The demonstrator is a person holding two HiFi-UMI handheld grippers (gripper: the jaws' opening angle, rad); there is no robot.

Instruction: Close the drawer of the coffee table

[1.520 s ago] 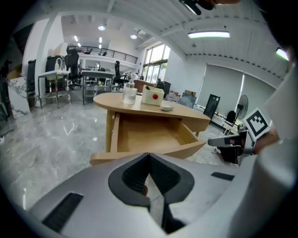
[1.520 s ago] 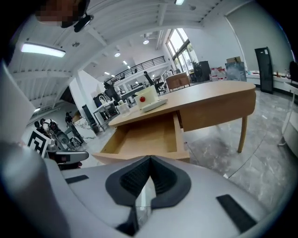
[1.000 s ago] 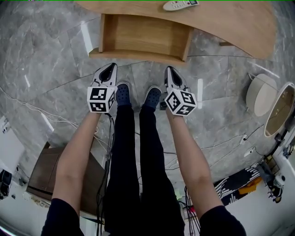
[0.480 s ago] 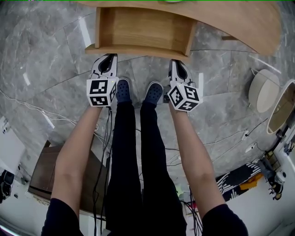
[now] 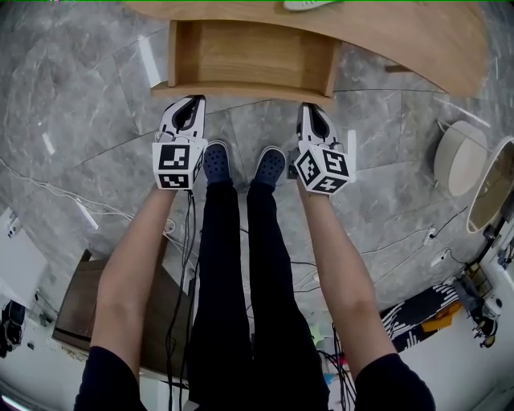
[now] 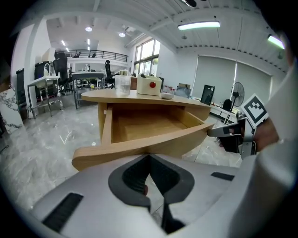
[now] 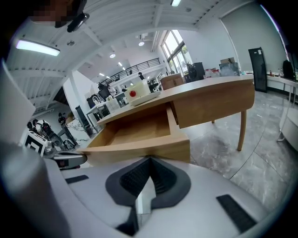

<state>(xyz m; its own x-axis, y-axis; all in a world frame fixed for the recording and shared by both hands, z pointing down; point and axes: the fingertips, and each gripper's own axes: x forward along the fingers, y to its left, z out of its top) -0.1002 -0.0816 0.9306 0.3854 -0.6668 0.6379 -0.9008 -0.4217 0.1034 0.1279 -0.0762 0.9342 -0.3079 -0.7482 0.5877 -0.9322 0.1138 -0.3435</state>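
The wooden coffee table (image 5: 418, 32) spans the top of the head view, and its drawer (image 5: 249, 52) is pulled out and empty. Both grippers sit just short of the drawer front (image 5: 241, 88). My left gripper (image 5: 190, 103) is shut with nothing in it, near the front's left end. My right gripper (image 5: 310, 109) is shut and empty near the right end. In the left gripper view the drawer front (image 6: 139, 146) fills the space right beyond the left gripper (image 6: 149, 156). The right gripper view shows the drawer front (image 7: 139, 149) close ahead of the right gripper (image 7: 150, 159).
A remote control (image 5: 309, 5) lies on the tabletop. A white box with a red button (image 6: 150, 86) and a glass (image 6: 122, 83) also stand there. The person's blue shoes (image 5: 215, 160) are between the grippers. Round stools (image 5: 454, 164) stand right; cables and a brown box (image 5: 80, 305) lie lower left.
Both grippers have moved forward toward the drawer front, and the gap to it has nearly gone. The drawer stays pulled out.
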